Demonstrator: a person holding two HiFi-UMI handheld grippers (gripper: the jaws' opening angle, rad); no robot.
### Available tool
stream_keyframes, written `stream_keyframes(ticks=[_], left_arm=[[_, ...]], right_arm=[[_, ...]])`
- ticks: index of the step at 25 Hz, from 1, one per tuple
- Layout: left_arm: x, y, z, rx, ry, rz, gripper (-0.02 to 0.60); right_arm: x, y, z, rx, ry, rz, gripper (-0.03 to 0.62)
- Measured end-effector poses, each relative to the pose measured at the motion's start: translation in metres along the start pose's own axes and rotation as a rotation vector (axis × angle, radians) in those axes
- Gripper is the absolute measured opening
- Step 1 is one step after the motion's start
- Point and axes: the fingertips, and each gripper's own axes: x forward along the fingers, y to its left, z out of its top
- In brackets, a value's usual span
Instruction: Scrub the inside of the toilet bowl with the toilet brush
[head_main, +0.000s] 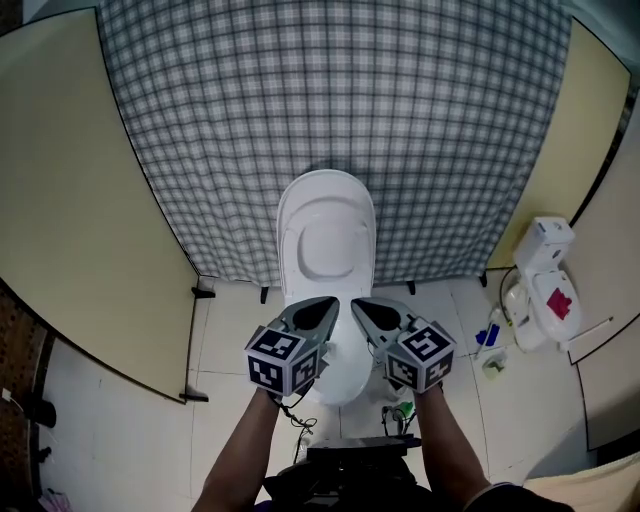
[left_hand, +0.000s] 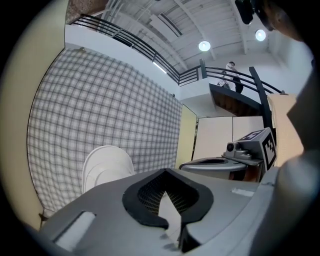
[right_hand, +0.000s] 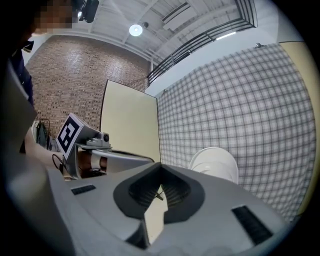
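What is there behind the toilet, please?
A grey checked cloth hangs behind the toilet, with cream panels at both sides. The toilet itself covers the strip of cloth directly behind it, so nothing can be told there.

I'm in a mock bathroom inside a hall: toilet (head_main: 325, 240), checked cloth backdrop (head_main: 330, 110), partition panels (head_main: 70, 210), brick wall (right_hand: 65, 75), mezzanine railing (left_hand: 125, 39).

Toilet (head_main: 326, 240) stands before the curtain (head_main: 330, 100), between left panel (head_main: 70, 200) and right panel (head_main: 560, 150) — perhaps an appliance (head_main: 540, 285) on the floor (head_main: 240, 340) rightward.
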Motion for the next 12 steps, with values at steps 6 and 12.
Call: stream_keyframes(ticks=[6, 12], left_arm=[[0.017, -0.036, 0.009, 0.009, 0.01, 0.039, 0.008], [0.013, -0.014, 0.011, 0.009, 0.014, 0.001, 0.008]], right_arm=[[-0.032, -0.018, 0.008, 0.018, -0.014, 0.04, 0.014], [-0.012, -0.015, 0.013, 0.019, -0.01, -0.016, 0.014]])
